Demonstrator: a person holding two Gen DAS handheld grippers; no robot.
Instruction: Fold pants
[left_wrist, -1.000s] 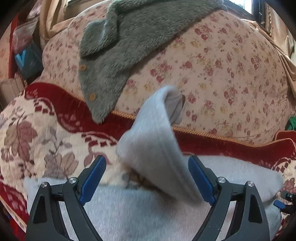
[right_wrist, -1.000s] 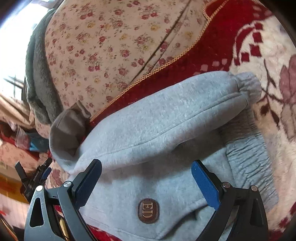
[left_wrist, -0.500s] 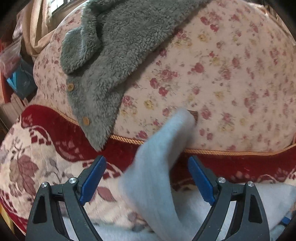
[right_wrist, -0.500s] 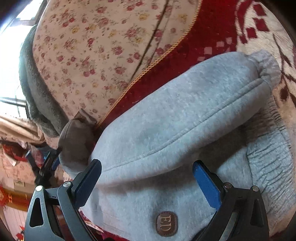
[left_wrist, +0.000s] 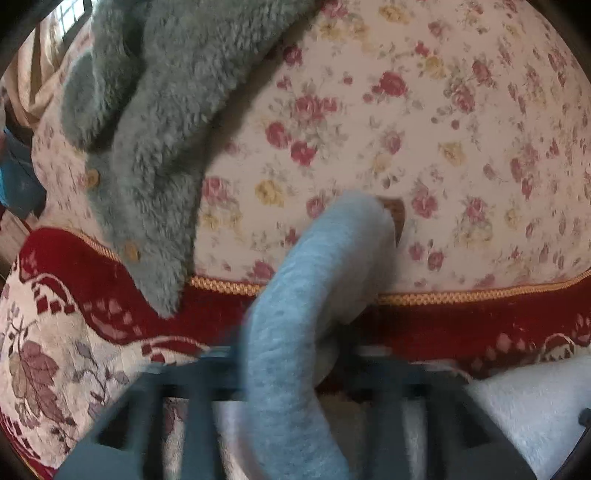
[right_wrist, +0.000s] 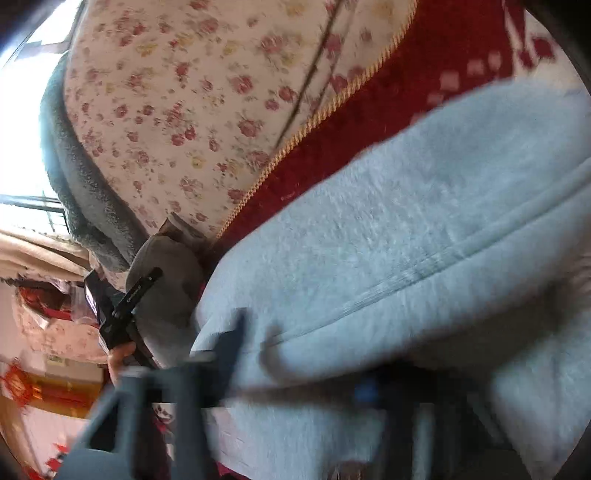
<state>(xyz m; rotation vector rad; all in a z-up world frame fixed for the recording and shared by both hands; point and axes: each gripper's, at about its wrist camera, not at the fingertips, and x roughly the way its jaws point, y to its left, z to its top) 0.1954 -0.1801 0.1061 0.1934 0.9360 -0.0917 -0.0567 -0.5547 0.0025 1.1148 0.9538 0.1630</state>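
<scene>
The light grey fleece pants (right_wrist: 406, 229) lie folded on the red patterned sofa seat. In the left wrist view a fold of the pants (left_wrist: 306, 295) rises between my left gripper's (left_wrist: 284, 373) blurred jaws, which have closed in on it. In the right wrist view my right gripper (right_wrist: 295, 369) is blurred, its jaws drawn in on the thick folded edge of the pants. The left gripper also shows in the right wrist view (right_wrist: 122, 310), at the pants' far end.
A floral back cushion (left_wrist: 424, 129) stands behind the seat, with a grey-green fleece jacket (left_wrist: 155, 129) draped over it. The red and cream seat cover (left_wrist: 55, 332) spreads to the left. A bright window (right_wrist: 18, 129) is at far left.
Both grippers have gone from wide open to closing on the pants, with motion blur. Both cameras moved closer to the cloth and the back cushion.
</scene>
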